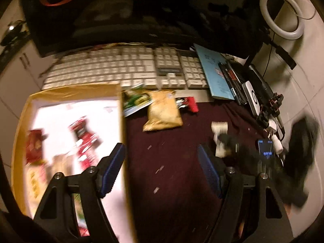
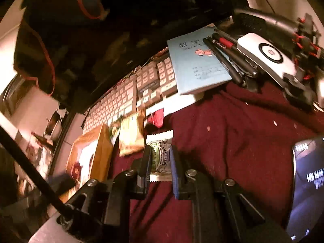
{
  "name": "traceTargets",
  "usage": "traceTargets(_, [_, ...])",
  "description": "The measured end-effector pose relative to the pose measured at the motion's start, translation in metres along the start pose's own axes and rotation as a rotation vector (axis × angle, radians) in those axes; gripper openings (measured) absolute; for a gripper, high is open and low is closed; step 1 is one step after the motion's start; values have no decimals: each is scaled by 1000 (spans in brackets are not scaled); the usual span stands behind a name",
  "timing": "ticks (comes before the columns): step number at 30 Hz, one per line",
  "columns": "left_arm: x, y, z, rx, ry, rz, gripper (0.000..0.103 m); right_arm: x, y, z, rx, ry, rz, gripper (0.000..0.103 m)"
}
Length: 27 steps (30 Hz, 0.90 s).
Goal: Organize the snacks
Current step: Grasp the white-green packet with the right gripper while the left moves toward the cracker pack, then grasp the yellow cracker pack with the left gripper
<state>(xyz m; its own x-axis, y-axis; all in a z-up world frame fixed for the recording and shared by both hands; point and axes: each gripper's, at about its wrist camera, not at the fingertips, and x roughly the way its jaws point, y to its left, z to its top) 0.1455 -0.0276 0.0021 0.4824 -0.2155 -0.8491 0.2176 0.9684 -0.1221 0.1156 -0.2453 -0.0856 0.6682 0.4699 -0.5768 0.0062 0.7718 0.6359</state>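
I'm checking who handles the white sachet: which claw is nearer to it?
Right. The right claw has the white sachet between its pads, closed on it. The left claw stands open over the maroon cloth beside the cardboard box, apart from it.

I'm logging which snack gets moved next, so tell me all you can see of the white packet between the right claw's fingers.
The white packet is a small flat sachet with zigzag crimped ends at top and bottom, looking like foil or plastic film. Its face carries a dark ornate label reading "SALT LIME" over a greenish patch. It lies lengthwise between the fingers of the right claw, which pinch its sides, over the maroon cloth, just right of the yellow snack bag.
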Motion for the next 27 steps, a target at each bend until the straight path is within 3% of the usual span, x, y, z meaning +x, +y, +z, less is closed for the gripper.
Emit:
traceTargets(3, [28,-10,19,14,46,27,74,-4,3,-6,-31,-45,-4,16])
traceTargets(10, [70,-24,45,50,65,100,71,4,-1,-8,-46,-58,11,16])
traceTargets(13, [87,-26,49,63,87,154,58,3,-1,-8,-40,-59,25,16])
traceTargets(16, [98,-30,50,99,100,197,51,-1,-1,-9,-43,-68,39,16])
traceTargets(22, [86,-18,46,43,93,145,34,-2,-1,-10,-43,-68,40,16])
traceTargets(26, [68,-12,38,19,81,106,6,-1,-1,-9,-47,-61,50,16])
traceTargets(27, [66,-12,37,22,80,110,6,0,0,-9,-51,-60,48,16])
